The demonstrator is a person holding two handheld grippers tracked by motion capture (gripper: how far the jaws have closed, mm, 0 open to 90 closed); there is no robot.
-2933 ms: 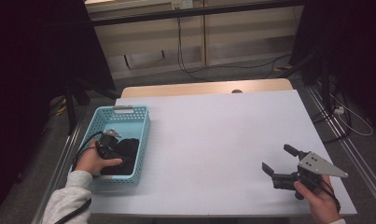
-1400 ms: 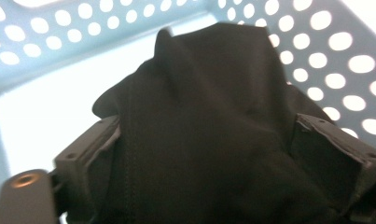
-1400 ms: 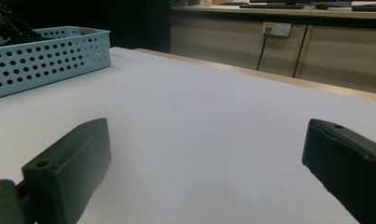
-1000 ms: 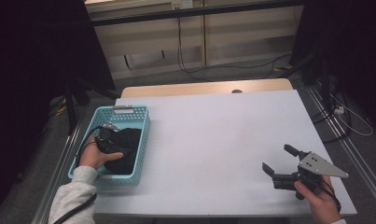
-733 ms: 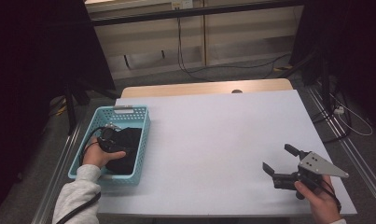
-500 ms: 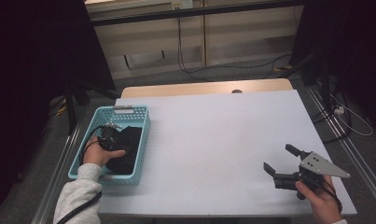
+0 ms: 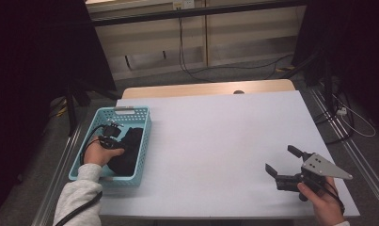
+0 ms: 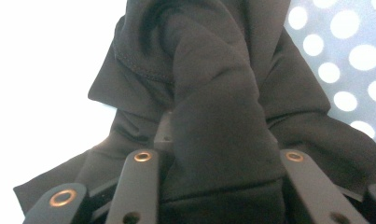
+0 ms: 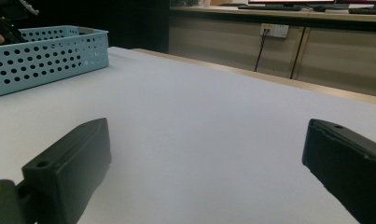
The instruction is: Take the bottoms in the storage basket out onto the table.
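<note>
Jaws of my left gripper point(image 8: 213, 186) straddle a fold of black cloth point(image 8: 213, 93), seemingly clenched, inside the blue basket point(image 7: 142, 141) at left; soft, limp, best pinched at bunched folds. Right gripper point(image 7: 283, 162) stands released, lower right.

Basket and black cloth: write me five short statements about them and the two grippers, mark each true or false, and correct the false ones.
1. The black cloth lies inside the blue basket. True.
2. The left gripper has a fold of the cloth between its jaws. True.
3. The right gripper is shut on a second cloth. False: its jaws stand wide apart with nothing between them, over the bare white table.
4. The basket stands at the table's right edge. False: it sits at the left edge, in front of the person's left hand.
5. The basket's walls are perforated with round holes. True, as the right gripper view shows.
</note>
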